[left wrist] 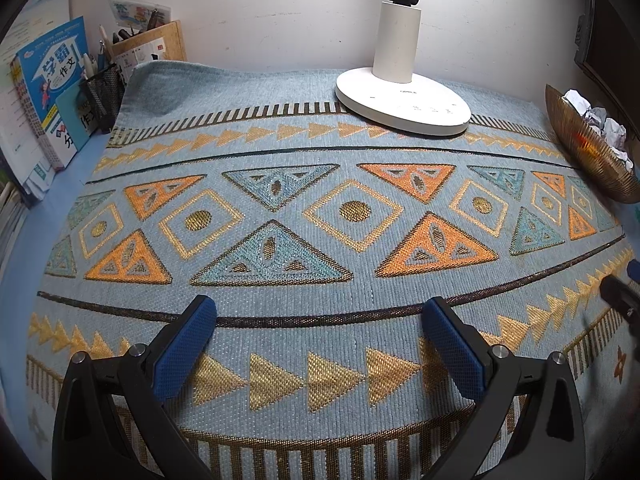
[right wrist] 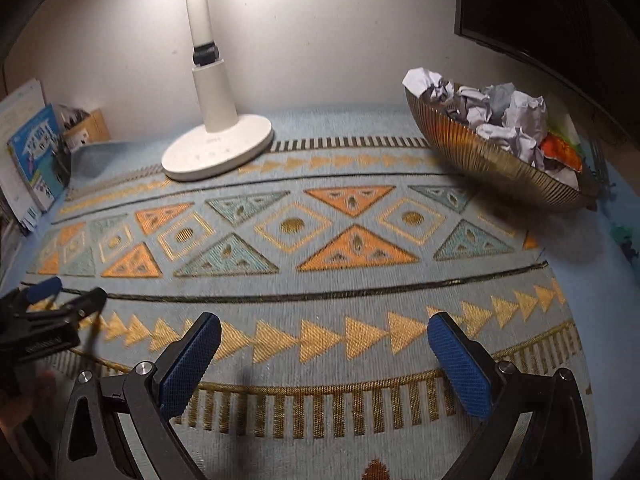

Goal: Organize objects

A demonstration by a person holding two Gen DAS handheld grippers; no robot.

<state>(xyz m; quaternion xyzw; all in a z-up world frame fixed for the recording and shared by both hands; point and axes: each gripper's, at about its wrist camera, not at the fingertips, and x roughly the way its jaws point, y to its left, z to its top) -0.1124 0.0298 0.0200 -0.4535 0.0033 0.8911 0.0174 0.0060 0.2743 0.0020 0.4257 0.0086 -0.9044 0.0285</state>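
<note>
Both tools open and empty over the patterned mat; the crumpled paper sits in the gold bowl at the far right.

Nearest, the left tool [left wrist: 318, 344] and right tool [right wrist: 324, 354] each hover above the woven mat [left wrist: 320, 240] on the bench, jaws spread wide with nothing between them. Farther on, well to the right of the lamp base [right wrist: 218, 152], the ribbed gold bowl [right wrist: 472, 156] holds the paper balls [right wrist: 504, 120] and something orange. The balls look very light, soft and springy; I judge a gentle pinch across 1 ball's middle best, since they crush easily. The bowl seems stiff, likely slick, and may tip if taken by its rim.
</note>
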